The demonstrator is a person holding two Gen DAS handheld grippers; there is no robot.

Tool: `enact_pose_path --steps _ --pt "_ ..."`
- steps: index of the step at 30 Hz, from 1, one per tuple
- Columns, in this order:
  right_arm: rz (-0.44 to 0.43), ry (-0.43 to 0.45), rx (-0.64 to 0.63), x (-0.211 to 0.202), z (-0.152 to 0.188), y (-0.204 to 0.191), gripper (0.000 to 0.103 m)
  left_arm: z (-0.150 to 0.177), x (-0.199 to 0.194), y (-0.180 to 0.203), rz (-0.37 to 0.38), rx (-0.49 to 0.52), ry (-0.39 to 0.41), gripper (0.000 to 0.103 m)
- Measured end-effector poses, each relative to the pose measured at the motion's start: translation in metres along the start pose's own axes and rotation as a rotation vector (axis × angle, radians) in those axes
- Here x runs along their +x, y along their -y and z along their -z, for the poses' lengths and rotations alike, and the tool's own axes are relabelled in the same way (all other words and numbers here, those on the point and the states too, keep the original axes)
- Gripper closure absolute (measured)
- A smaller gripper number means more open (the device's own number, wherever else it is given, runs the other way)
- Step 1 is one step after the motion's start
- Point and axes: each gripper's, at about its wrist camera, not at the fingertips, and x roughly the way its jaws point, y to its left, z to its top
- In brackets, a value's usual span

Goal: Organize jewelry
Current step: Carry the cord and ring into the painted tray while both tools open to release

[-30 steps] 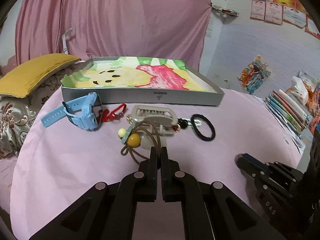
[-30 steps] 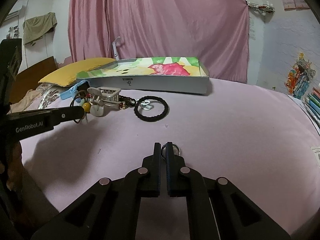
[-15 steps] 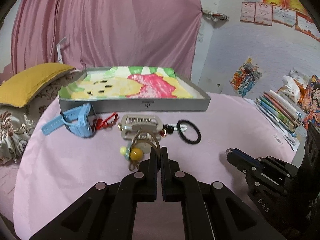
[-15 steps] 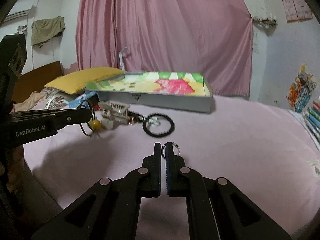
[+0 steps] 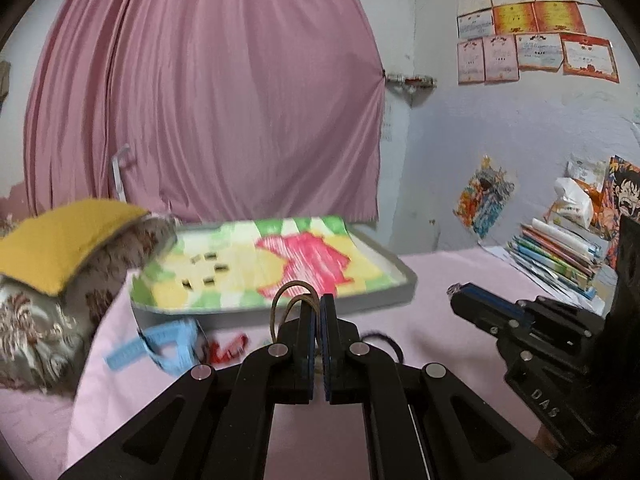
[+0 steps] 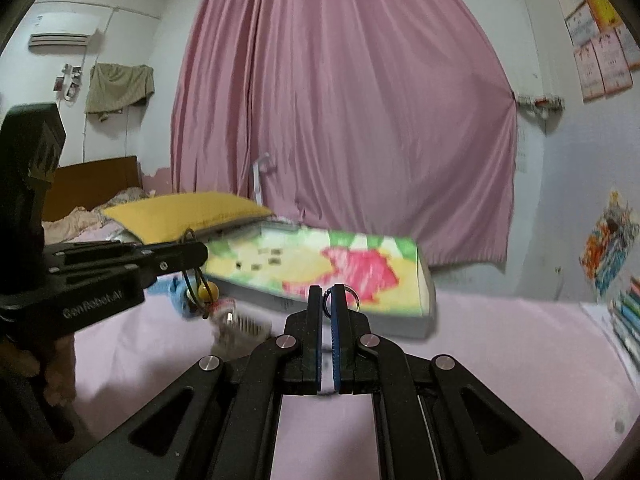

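Between the closed fingers of the left tongs [image 5: 319, 304] sits one brown cord loop [image 5: 294, 295]; the right-wrist view shows its yellow bead [image 6: 208, 290] hanging below the jaws, clear of the pink cloth [image 6: 500, 344]. The grip is on the cord alone, probably so the bead hangs free and does not snag other pieces during transfer.

The right tongs [image 6: 327, 300] are likewise shut, pinching one small metal ring [image 6: 349, 293] at the fingertips; its rim projects to the right of the jaws. A tip grip suits so thin an item.

Ahead of both tongs lies one shallow tray [image 5: 400, 286] lined with a coloured picture, its open top facing up, the likely drop point. No jewelry is visible in it, though blur limits this.

Below and left of the left tongs, on the cloth:
- one blue watch [image 5: 168, 344]
- one red item [image 5: 228, 350], blurred
- one black hair tie [image 5: 386, 340], partly hidden

One pale hair clip [image 6: 244, 328], blurred, lies left of the right tongs.
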Motion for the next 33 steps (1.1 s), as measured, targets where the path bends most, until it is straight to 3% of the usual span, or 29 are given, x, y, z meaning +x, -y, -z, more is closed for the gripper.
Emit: enact_pose_path --steps 10,15,18,22,28,33 --pt "-0.006 0.101 -0.032 0.041 -0.044 -0.004 0.099 -0.035 0.020 -0.026 -0.071 0.055 0.165 0.100" --pt "-0.009 0.090 -0.031 0.077 -0.059 -0.004 0.099 -0.050 0.038 -0.043 -0.116 0.055 0.219 0.100" --pt "-0.022 0.051 -0.024 0.100 -0.059 -0.005 0.099 -0.057 0.052 -0.053 -0.136 0.052 0.213 0.100" --pt "-0.049 -0.036 -0.011 0.133 -0.053 -0.003 0.099 -0.062 0.080 -0.069 -0.144 0.015 0.119 0.100" --pt "-0.109 -0.191 0.056 0.170 -0.026 0.011 0.099 -0.055 0.126 -0.092 -0.139 -0.059 -0.157 0.100" --pt "-0.151 -0.317 0.110 0.194 -0.008 0.017 0.099 -0.045 0.143 -0.105 -0.103 -0.111 -0.271 0.100"
